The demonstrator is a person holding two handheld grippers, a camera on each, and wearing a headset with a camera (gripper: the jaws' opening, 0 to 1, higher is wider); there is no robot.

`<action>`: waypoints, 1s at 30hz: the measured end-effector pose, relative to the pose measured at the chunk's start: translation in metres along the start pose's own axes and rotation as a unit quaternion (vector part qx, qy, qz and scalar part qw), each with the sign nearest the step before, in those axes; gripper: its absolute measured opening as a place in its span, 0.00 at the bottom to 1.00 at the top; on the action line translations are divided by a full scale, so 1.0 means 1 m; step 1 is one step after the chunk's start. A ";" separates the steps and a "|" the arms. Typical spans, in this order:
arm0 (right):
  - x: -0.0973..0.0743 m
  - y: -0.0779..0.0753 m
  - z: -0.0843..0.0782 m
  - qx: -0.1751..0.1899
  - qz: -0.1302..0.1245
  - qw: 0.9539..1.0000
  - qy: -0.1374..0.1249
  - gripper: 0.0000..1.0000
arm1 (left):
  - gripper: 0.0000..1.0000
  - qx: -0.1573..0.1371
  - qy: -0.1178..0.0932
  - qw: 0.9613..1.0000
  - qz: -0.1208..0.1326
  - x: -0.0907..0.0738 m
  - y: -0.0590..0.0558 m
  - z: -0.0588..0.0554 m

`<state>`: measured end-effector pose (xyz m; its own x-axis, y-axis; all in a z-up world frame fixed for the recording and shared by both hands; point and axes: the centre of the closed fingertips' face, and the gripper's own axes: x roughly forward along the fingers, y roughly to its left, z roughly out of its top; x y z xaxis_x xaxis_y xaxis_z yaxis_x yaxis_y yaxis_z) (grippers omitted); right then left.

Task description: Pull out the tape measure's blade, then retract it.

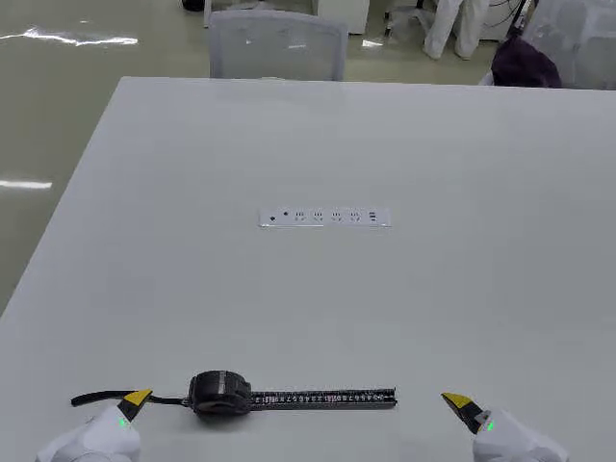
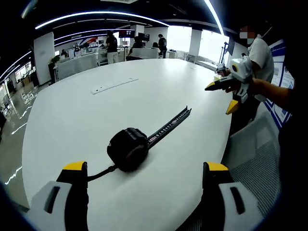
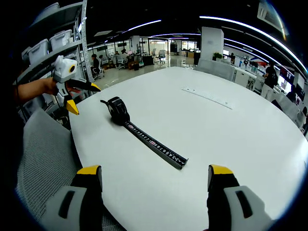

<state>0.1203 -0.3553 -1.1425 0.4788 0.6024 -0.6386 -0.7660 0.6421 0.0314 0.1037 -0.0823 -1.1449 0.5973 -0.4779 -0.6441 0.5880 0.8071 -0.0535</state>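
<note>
Black tape measure [image 1: 220, 392]: case lies near the front edge of the white surface [image 1: 318, 289], just beside the left gripper [image 2: 146, 167].

Blade [image 1: 322, 397]: drawn part-way out of the case and flat on the surface. Its hooked end points toward the right gripper [image 3: 154, 169], with a clear gap between them. That it lies extended with nothing holding it suggests the lock is on. On that reading the pull-out looks done and the retraction is not yet done.

Strap [image 1: 101, 397]: dark loop trailing from the case on the side away from the blade, reaching the left gripper's yellow tip in the head view. Contact cannot be told.

Left gripper: jaws spread wide, holding nothing, the case lying ahead between them in the left gripper view. Probably placed to steady the case or reach its lock.

Right gripper: jaws spread wide, holding nothing, facing the blade's free end. Probably placed to guide or take that end as the blade runs back.

Socket strip [image 1: 324, 218]: set flush in the surface, well apart from the work.

Chair [image 1: 277, 43]: at the far edge of the surface.
</note>
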 end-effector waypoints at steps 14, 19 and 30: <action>-0.003 0.014 0.009 0.014 -0.008 1.000 -0.014 0.92 | 0.99 -0.049 -0.026 0.998 0.039 -0.012 -0.008 0.008; -0.004 0.015 0.009 0.025 -0.013 1.000 -0.013 0.92 | 0.99 -0.063 -0.030 0.996 0.057 -0.013 -0.007 0.008; -0.006 0.018 0.011 0.037 -0.025 0.999 -0.022 0.92 | 0.99 -0.088 -0.048 0.992 0.083 -0.019 -0.004 0.011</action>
<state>0.1081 -0.3423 -1.1293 0.5361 0.5879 -0.6057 -0.7076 0.7043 0.0574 0.0966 -0.0804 -1.1241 0.7313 -0.3578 -0.5807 0.3782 0.9212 -0.0912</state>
